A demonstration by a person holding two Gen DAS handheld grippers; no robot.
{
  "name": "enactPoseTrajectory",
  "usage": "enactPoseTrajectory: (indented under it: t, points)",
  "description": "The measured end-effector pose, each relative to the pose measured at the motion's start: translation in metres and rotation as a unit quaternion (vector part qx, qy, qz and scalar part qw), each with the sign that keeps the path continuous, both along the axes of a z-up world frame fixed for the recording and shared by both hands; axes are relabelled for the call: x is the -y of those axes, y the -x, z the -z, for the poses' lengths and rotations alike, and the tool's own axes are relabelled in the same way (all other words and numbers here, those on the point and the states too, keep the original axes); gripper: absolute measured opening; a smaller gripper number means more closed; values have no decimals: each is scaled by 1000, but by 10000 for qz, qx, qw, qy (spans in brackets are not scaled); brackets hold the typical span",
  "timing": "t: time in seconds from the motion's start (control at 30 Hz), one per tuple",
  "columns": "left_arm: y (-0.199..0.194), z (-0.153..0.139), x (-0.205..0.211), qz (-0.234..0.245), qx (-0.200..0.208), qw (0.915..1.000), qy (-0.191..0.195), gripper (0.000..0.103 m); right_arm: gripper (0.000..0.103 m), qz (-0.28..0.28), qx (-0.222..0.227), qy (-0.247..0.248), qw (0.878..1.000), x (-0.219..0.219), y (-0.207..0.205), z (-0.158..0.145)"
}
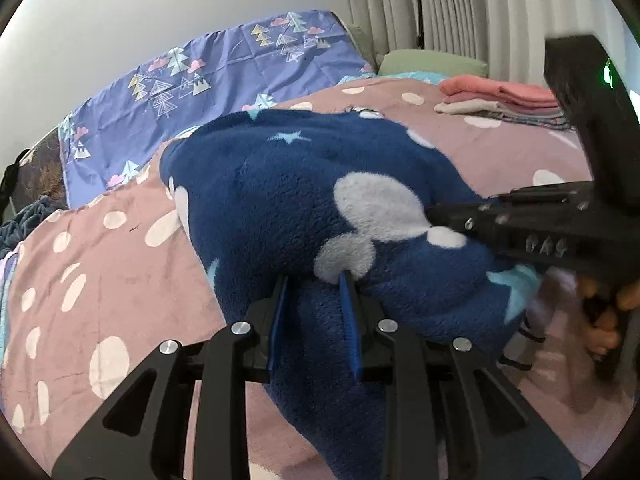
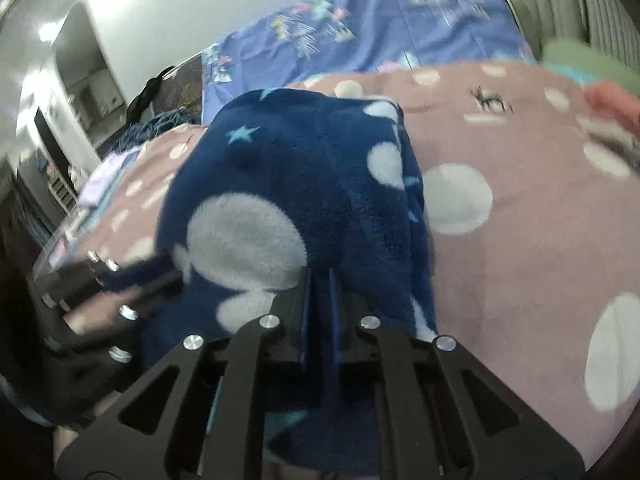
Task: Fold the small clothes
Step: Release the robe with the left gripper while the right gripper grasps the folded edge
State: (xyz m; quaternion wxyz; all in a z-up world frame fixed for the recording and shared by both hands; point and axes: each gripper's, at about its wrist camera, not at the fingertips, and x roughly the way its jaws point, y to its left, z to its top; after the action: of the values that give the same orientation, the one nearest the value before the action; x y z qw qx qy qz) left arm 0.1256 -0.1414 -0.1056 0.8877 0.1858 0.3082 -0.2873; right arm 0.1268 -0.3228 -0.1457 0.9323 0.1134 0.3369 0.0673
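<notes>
Navy fleece garment [image 1: 288, 200] is raised above the pink dotted bed [image 1: 100, 280], clamped by left hand-held gripper [image 1: 314, 296] and right hand-held gripper [image 2: 318, 292]. Judged mid-fold; next move requires lowering it flat, edges aligned.

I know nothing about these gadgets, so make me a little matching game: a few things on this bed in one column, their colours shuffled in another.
Things:
1. fleece garment
2. bedspread
3. sheet by the wall
4. top of the folded pile

Colours:
A. coral pink
B. dusty pink with white dots
C. navy with stars and pale spots
D. purple-blue with tree prints

Pairs: 1-C, 2-B, 3-D, 4-A
</notes>
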Motion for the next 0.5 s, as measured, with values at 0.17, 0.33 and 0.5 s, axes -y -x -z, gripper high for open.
enactPoseTrajectory:
  t: [0.17, 0.33, 0.5]
  points:
    - [4, -35, -4, 450, 485, 9972, 356, 16, 7, 45, -122, -33, 9999, 2, 6, -5]
    - [-50, -53, 14, 247, 537, 9972, 463, 16, 7, 5, -141, -254, 9996, 5, 4, -4]
    - [-111, 18, 30, 66, -145, 9999, -23, 17, 7, -54, -44, -164, 9998, 2, 5, -1]
